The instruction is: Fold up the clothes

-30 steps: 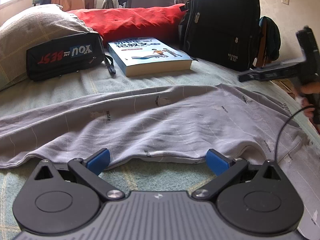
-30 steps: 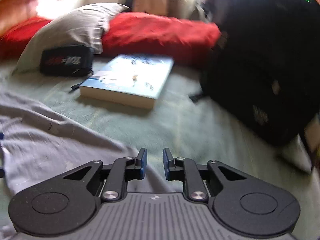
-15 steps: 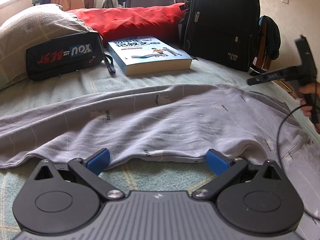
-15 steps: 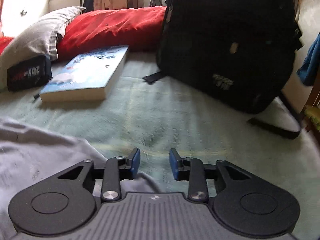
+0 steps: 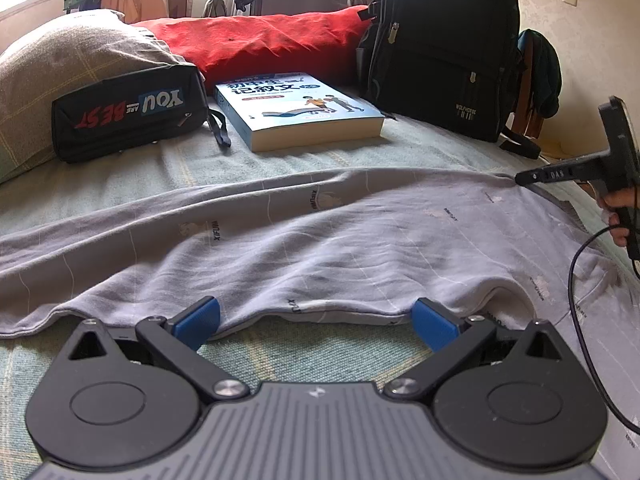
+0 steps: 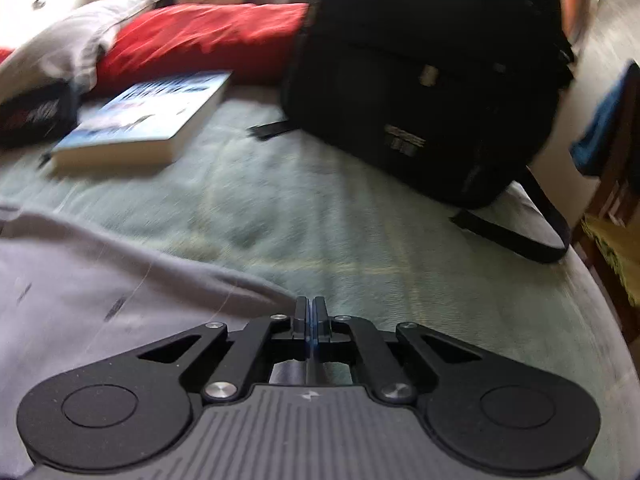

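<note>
A grey printed garment (image 5: 320, 240) lies spread across the bed. My left gripper (image 5: 314, 312) hovers at its near hem, open, with the hem lying between the two blue pads (image 5: 198, 320) and untouched by them. In the left wrist view my right gripper (image 5: 524, 178) appears at the far right, held by a hand (image 5: 618, 216), its tip at the garment's far edge, where the cloth rises to meet it. From its own camera the right gripper (image 6: 310, 308) is shut, with the grey garment (image 6: 100, 288) ending right at the fingertips.
A black backpack (image 5: 444, 52) stands at the back right. A book (image 5: 296, 108), a black pouch (image 5: 128, 116), a red cushion (image 5: 260, 40) and a grey pillow (image 5: 52, 60) lie behind the garment. A black cable (image 5: 576, 280) hangs by the right hand. The bed edge (image 6: 600, 280) falls away at the right.
The right gripper's jaws widened, then shut. It swung right and came down to the garment's far edge. The left gripper and the hem in front of it stayed as they were.
</note>
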Tool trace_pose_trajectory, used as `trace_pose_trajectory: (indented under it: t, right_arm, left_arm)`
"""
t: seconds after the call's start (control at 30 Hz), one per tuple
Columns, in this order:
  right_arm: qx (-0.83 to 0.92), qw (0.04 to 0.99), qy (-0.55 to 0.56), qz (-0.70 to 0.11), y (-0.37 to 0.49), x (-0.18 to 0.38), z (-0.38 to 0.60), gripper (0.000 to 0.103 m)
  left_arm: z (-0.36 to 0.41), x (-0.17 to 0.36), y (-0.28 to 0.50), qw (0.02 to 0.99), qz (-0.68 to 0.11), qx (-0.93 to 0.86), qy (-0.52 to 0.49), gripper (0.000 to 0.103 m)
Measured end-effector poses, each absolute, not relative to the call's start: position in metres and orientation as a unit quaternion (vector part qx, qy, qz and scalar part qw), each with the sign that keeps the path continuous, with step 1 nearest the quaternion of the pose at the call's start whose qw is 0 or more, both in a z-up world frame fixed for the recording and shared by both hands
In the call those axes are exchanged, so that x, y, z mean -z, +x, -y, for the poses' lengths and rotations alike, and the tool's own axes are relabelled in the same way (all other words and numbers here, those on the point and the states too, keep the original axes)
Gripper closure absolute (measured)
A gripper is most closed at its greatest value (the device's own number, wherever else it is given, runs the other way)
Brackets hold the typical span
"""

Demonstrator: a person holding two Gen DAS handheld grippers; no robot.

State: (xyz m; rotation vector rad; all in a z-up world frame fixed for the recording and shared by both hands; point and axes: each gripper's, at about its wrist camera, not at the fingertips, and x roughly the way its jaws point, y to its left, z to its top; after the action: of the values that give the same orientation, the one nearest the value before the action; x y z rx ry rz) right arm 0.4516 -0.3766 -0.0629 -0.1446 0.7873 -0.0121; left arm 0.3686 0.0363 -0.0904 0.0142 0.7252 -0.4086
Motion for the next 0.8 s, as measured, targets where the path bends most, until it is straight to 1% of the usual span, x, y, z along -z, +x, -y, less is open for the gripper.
trace_pose_trajectory:
  t: [0.1, 0.2, 0.3, 0.4, 0.43, 0.53, 0.63, 0.7, 0.73, 0.77, 0.8]
  right_arm:
    - [0.016, 0.920, -0.055, -0.388, 0.451, 0.059, 0.382, 0.096]
    - [0.002, 0.925, -0.034, -0.378, 0.437, 0.044, 0.381, 0.086]
    - [-0.024, 0.919, -0.008, -0.394, 0.419, 0.035, 0.377, 0.082]
    - [-0.044, 0.907, 0.017, -0.418, 0.405, 0.036, 0.375, 0.070]
    - [-0.041, 0.903, 0.023, -0.427, 0.403, 0.041, 0.377, 0.064]
    - [-0.009, 0.896, 0.037, -0.441, 0.404, 0.058, 0.389, 0.065]
    - [0.018, 0.897, 0.095, -0.432, 0.403, 0.057, 0.398, 0.063]
    - [0.025, 0.900, 0.111, -0.422, 0.397, 0.050, 0.393, 0.052]
    - [0.018, 0.901, 0.109, -0.419, 0.392, 0.047, 0.386, 0.042]
    - [0.005, 0.902, 0.106, -0.418, 0.385, 0.044, 0.378, 0.038]
    - [-0.008, 0.901, 0.105, -0.420, 0.380, 0.042, 0.370, 0.038]
  left_arm:
    - [-0.036, 0.090, 0.368, 0.915, -0.352, 0.198, 0.007, 0.001]
    - [-0.036, 0.090, 0.368, 0.915, -0.353, 0.198, 0.007, 0.001]
    - [-0.035, 0.090, 0.368, 0.915, -0.353, 0.197, 0.010, 0.001]
    - [-0.035, 0.090, 0.368, 0.915, -0.353, 0.197, 0.010, 0.001]
    - [-0.035, 0.090, 0.368, 0.915, -0.353, 0.197, 0.010, 0.001]
    - [-0.035, 0.090, 0.368, 0.915, -0.353, 0.196, 0.010, 0.001]
    - [-0.035, 0.091, 0.368, 0.915, -0.354, 0.196, 0.010, 0.001]
    - [-0.035, 0.091, 0.368, 0.914, -0.354, 0.196, 0.011, 0.001]
    - [-0.034, 0.091, 0.368, 0.914, -0.354, 0.195, 0.012, 0.001]
    - [-0.033, 0.091, 0.368, 0.914, -0.355, 0.194, 0.014, 0.001]
    - [-0.032, 0.092, 0.369, 0.914, -0.356, 0.193, 0.016, 0.001]
